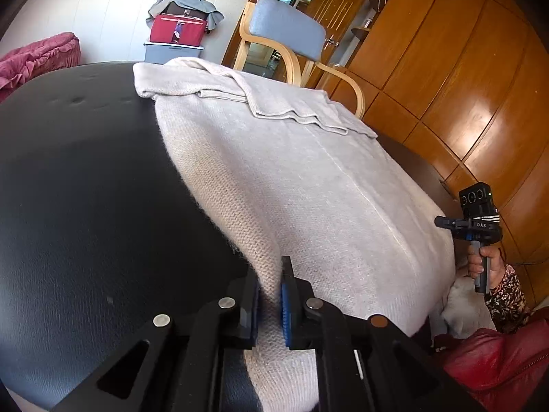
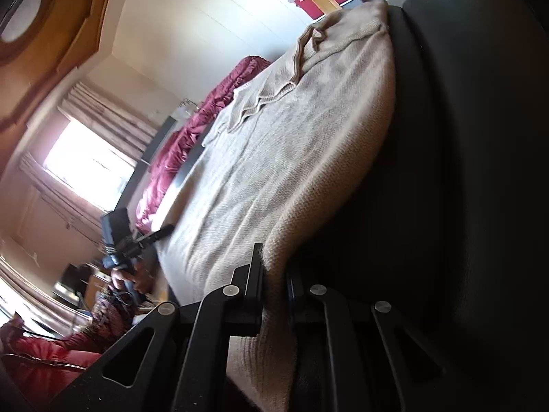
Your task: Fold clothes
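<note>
Left gripper point(image 1: 269, 304) angles downward, clamped on the beige sweater point(image 1: 291, 185) hem; right gripper point(image 2: 276, 295) likewise, seemingly pinching its edge.

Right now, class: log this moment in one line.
left gripper: shut on sweater | right gripper: shut on sweater | stage: near hem pinched

I'm in a home: ahead of my left gripper point(image 1: 269, 295) stand a chair point(image 1: 286, 29), wooden wardrobes point(image 1: 446, 68) and a storage box point(image 1: 173, 51); a curtained window point(image 2: 89, 164) sits left of the right gripper point(image 2: 274, 274).
</note>
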`<state>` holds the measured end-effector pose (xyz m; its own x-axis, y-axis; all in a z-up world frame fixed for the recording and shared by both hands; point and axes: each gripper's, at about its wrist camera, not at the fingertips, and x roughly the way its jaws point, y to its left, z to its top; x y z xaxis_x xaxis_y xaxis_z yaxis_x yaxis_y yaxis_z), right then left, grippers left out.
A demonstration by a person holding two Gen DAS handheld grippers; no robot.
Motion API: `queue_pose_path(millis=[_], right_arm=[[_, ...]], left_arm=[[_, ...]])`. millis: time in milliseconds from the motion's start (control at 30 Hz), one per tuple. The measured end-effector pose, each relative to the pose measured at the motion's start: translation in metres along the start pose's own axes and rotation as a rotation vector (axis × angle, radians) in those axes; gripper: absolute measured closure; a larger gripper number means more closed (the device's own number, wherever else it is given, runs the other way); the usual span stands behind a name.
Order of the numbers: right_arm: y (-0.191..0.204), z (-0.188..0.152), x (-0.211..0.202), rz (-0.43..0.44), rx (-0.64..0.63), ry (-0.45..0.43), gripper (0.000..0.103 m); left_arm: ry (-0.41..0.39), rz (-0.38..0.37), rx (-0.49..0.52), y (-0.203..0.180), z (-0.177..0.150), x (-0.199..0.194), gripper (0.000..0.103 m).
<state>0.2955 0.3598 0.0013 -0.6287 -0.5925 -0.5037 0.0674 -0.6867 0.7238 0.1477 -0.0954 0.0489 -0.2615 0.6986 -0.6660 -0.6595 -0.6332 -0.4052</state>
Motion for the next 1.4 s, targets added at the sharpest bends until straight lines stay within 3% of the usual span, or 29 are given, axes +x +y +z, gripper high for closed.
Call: queue_pose_path(millis=[267,467,633,833,1067,1200,1400], right_arm=[[0.001,-0.015,-0.010,0.038,0.026,0.011,0.093],[0.003,-0.018,-0.013,0.132,0.075,0.035,0.093],[0.013,0.018,-0.007,0.252,0.071,0.001,0.093],[0.018,0.079,0.005,0.330,0.068,-0.064,0.093],[-0.012,0.149,0.037,0.328,0.165,-0.113,0.093],[-0.034,0.187,0.054,0.287,0.204,-0.122,0.093],[-0.070,0.218,0.085,0.197,0.261,-0.080,0.092]], left_arm=[[0.005,-0.103,-0.049,-0.007,-0.027,-0.021,0.095],[-0.051,-0.247,-0.124,-0.009,-0.034,-0.046,0.095],[-0.144,-0.376,-0.209,0.005,0.005,-0.055,0.095],[-0.208,-0.436,-0.354,0.039,0.061,-0.030,0.095],[-0.215,-0.456,-0.600,0.095,0.101,0.019,0.095],[-0.210,-0.435,-0.647,0.114,0.128,0.044,0.095],[-0.120,-0.368,-0.689,0.134,0.149,0.100,0.095]])
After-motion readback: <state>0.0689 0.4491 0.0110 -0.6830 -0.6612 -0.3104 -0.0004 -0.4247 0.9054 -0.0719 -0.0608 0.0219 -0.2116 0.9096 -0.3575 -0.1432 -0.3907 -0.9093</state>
